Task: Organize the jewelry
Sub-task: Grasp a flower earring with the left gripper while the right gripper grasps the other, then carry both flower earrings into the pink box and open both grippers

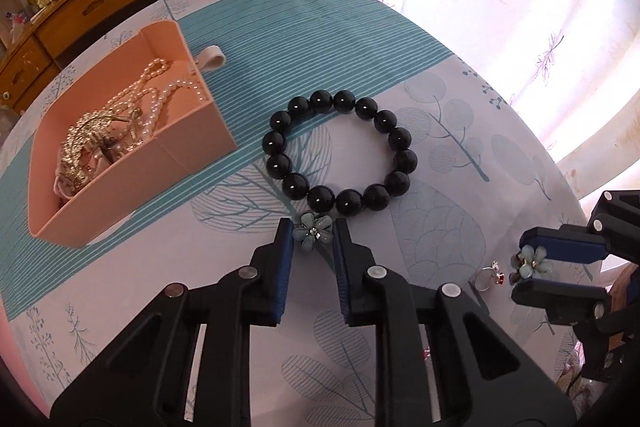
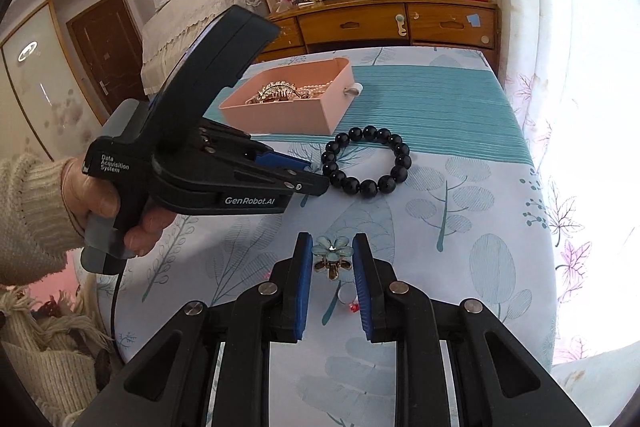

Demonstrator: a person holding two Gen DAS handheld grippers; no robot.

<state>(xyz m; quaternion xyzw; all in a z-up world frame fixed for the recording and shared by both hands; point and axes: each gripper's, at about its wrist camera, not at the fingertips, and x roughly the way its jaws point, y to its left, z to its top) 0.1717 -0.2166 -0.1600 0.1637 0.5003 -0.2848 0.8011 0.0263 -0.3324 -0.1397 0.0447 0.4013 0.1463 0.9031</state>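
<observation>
My left gripper (image 1: 313, 231) is shut on a pale blue flower earring (image 1: 312, 230), just in front of a black bead bracelet (image 1: 340, 151) lying on the tablecloth. My right gripper (image 2: 333, 254) is shut on a second blue flower earring (image 2: 332, 255); it also shows at the right edge of the left wrist view (image 1: 530, 262). A pink jewelry box (image 1: 120, 155) with pearl strands and a gold brooch stands to the left of the bracelet. It shows in the right wrist view too (image 2: 288, 99), beyond the bracelet (image 2: 366, 161) and the left gripper (image 2: 316, 179).
A small silver ring with a red stone (image 1: 490, 273) lies on the cloth beside the right gripper, and under it in the right wrist view (image 2: 350, 301). A wooden dresser (image 2: 384, 23) stands behind the table. Bright curtains (image 1: 520, 7) hang along the right edge.
</observation>
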